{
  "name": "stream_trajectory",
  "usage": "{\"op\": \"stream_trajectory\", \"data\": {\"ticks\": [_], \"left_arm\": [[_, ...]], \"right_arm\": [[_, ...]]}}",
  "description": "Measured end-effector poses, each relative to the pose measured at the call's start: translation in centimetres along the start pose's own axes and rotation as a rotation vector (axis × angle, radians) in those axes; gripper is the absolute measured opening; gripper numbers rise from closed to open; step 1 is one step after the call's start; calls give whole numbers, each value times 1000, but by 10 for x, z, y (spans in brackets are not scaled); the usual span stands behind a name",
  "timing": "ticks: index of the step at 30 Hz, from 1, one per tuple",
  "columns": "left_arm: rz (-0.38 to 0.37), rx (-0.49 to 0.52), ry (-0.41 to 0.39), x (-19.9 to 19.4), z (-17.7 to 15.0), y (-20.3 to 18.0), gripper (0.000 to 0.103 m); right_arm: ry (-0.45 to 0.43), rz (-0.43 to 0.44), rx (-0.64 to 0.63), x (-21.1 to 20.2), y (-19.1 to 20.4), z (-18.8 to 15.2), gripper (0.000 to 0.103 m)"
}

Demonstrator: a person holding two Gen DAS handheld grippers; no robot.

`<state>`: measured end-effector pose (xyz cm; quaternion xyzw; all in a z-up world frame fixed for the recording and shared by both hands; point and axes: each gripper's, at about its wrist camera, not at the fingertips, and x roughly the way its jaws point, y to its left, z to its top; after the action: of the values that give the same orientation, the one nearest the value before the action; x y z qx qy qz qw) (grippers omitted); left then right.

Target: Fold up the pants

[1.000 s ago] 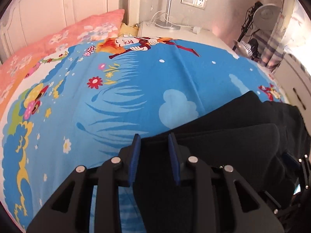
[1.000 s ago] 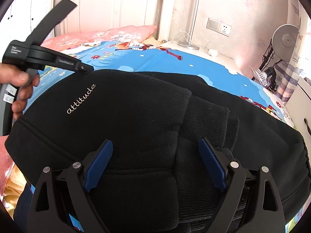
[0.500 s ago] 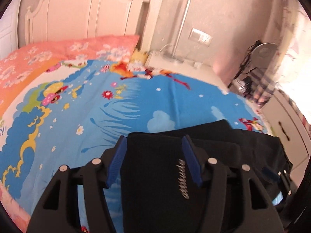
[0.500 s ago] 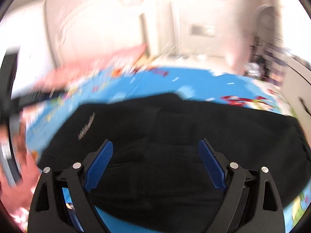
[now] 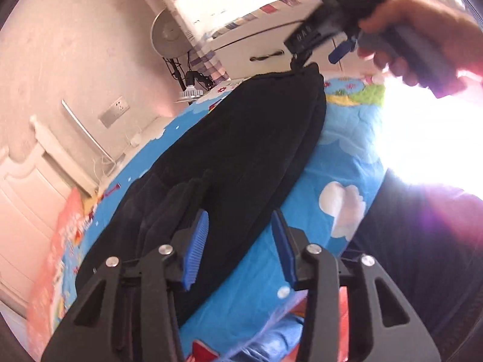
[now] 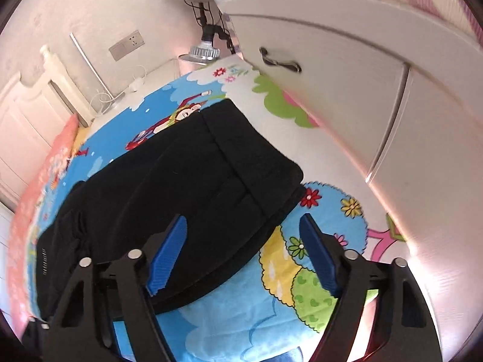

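The black pants (image 5: 241, 157) lie folded in a long stack on the blue cartoon bedsheet (image 5: 341, 163). They also show in the right wrist view (image 6: 181, 181), with the waistband end toward the white cabinet. My left gripper (image 5: 238, 241) is open and empty above the near edge of the pants. My right gripper (image 6: 244, 250) is open and empty above the other end of the pants. The right gripper and the hand holding it show blurred at the top right of the left wrist view (image 5: 341, 51).
A white cabinet (image 6: 347, 69) with a dark handle stands close beside the bed. A pink pillow (image 6: 39, 175) lies at the head end by the white headboard (image 6: 33, 102). A fan (image 5: 169, 33) and wall socket (image 6: 126, 45) are beyond the bed.
Both grippers have lifted off the pants and tilted sideways. The left jaws opened wider and let go of the fabric. The pants stay folded on the bed.
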<state>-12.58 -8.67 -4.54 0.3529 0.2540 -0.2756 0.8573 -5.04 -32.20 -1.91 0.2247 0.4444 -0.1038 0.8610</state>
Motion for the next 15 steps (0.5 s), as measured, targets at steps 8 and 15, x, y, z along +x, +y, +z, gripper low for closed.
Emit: {"op": "stream_trajectory", "data": {"ticks": [8, 15], "left_arm": [[19, 188, 104, 50, 2, -21, 19], [27, 171, 70, 34, 12, -13, 4]], "right_arm": [[96, 58, 76, 28, -15, 3, 41], [71, 56, 19, 27, -8, 7, 15]]}}
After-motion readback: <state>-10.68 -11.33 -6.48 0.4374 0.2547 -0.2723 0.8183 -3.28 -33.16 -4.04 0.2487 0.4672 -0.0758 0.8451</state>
